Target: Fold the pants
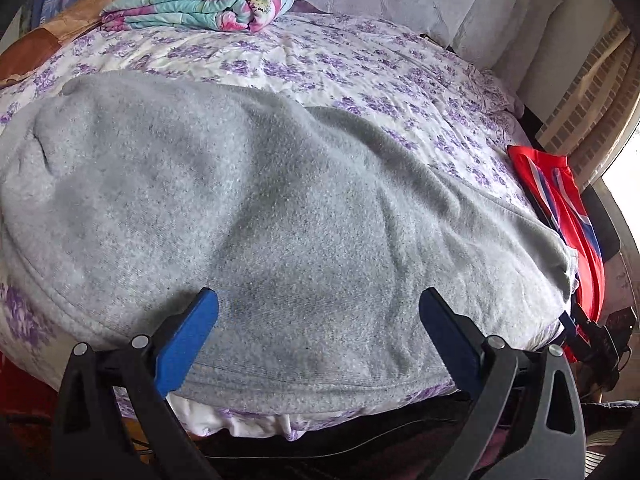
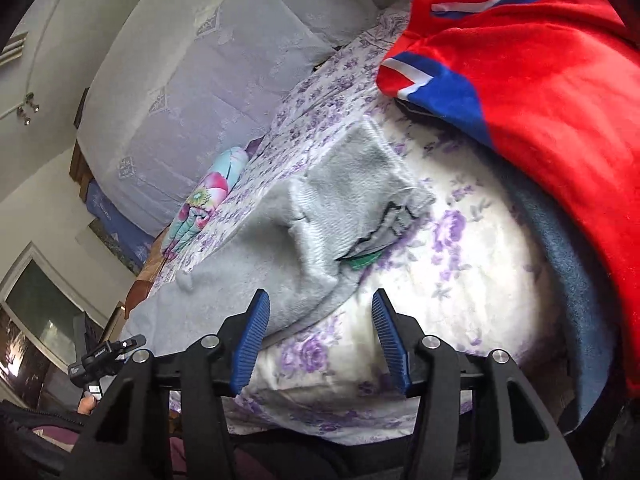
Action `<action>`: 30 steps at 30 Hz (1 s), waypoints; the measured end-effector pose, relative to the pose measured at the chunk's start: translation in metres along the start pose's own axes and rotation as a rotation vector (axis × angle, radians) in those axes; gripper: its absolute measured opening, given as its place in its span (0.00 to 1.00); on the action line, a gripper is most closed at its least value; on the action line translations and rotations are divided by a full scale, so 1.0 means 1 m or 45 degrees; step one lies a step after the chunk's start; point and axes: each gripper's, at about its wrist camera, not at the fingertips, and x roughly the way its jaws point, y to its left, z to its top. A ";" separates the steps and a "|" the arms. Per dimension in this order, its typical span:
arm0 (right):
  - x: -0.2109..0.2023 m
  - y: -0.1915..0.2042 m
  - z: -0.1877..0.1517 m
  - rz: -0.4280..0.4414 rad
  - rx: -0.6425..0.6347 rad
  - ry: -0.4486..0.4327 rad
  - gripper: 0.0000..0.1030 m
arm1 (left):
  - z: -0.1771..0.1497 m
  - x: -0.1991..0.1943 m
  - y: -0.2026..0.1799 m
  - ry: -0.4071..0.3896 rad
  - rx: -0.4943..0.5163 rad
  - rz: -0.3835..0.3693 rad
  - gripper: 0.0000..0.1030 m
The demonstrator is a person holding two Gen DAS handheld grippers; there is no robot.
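Observation:
Grey fleece pants (image 1: 256, 216) lie spread across the floral bedsheet (image 1: 360, 64), their near hem at the bed's front edge. My left gripper (image 1: 318, 308) is open, its blue fingers wide apart over the near edge of the pants, holding nothing. In the right wrist view the waistband end of the pants (image 2: 344, 204) lies turned up with its label showing. My right gripper (image 2: 320, 312) is open just short of that end, left finger over grey cloth, right finger over bare sheet. The right gripper also shows in the left wrist view (image 1: 592, 340) at the far right.
A folded floral blanket (image 1: 200, 4) lies at the back of the bed. A red garment with blue and white stripes (image 2: 540, 80) lies on the right side over blue-grey cloth (image 2: 568, 264). Pale pillows (image 2: 208, 92) line the head. The other handheld gripper (image 2: 104, 356) shows at lower left.

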 end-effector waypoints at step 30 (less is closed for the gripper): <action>0.180 0.276 -0.086 0.176 -1.278 0.451 0.73 | -0.022 -0.045 0.030 -0.134 -0.041 -0.078 0.95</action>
